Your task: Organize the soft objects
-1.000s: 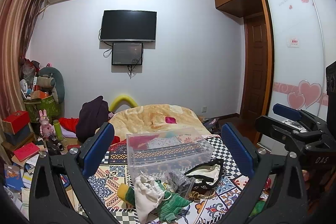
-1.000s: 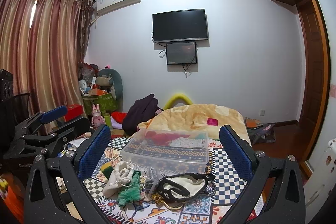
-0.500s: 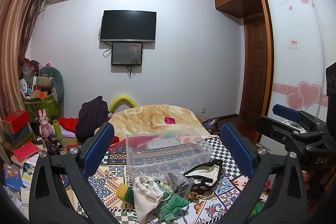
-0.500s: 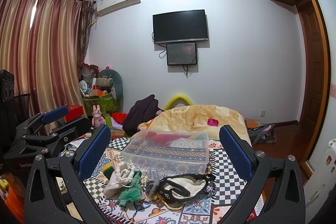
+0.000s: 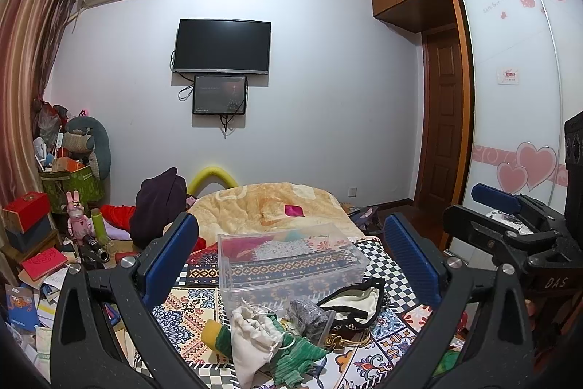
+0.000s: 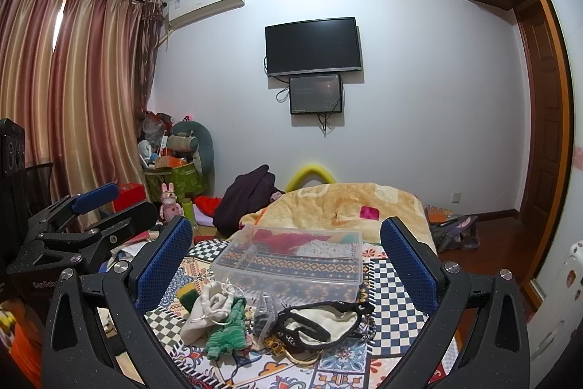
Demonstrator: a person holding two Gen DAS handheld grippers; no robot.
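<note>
A: Left gripper (image 5: 289, 257), left wrist view: jaws spread wide, nothing between them, held above the near end of the mat (image 5: 189, 312).
B: Contents under it?
A: One clear bin (image 5: 288, 261) on the mat, apparently empty, since the mat pattern shows through its walls. Just in front of it, a heap of soft items: white pouch (image 5: 251, 341), green knit (image 5: 295, 356) touching the pouch, yellow sponge (image 5: 213, 334) at the heap's left, grey item (image 5: 309, 314) in a clear bag, black-trimmed cream piece (image 5: 355, 301) to the right.
B: The other tool?
A: Right gripper's fingers (image 5: 495, 199) show at the right edge of this view, beside the heap.
B: Right wrist view, please.
A: Right gripper (image 6: 286, 259): also spread wide and empty, above the same heap. Bin (image 6: 291, 261) ahead; pouch (image 6: 209, 308) and knit (image 6: 226, 334) left of centre, cream piece (image 6: 320, 316) right of centre, bagged grey item (image 6: 264, 312) between. Left gripper's fingers (image 6: 94, 197) sit at the left edge.
B: Handling notes?
A: All light and limp, by my reading. They will sag and trail, so pinch a bunched fold, not an edge. The pouch's gathered neck looks the surest hold. The clear bag may be slippery; take it at a crease. Knit and pouch touch, so lifting one may drag the other.
B: Status?
A: Nothing in the bin yet, as far as I can tell.
</note>
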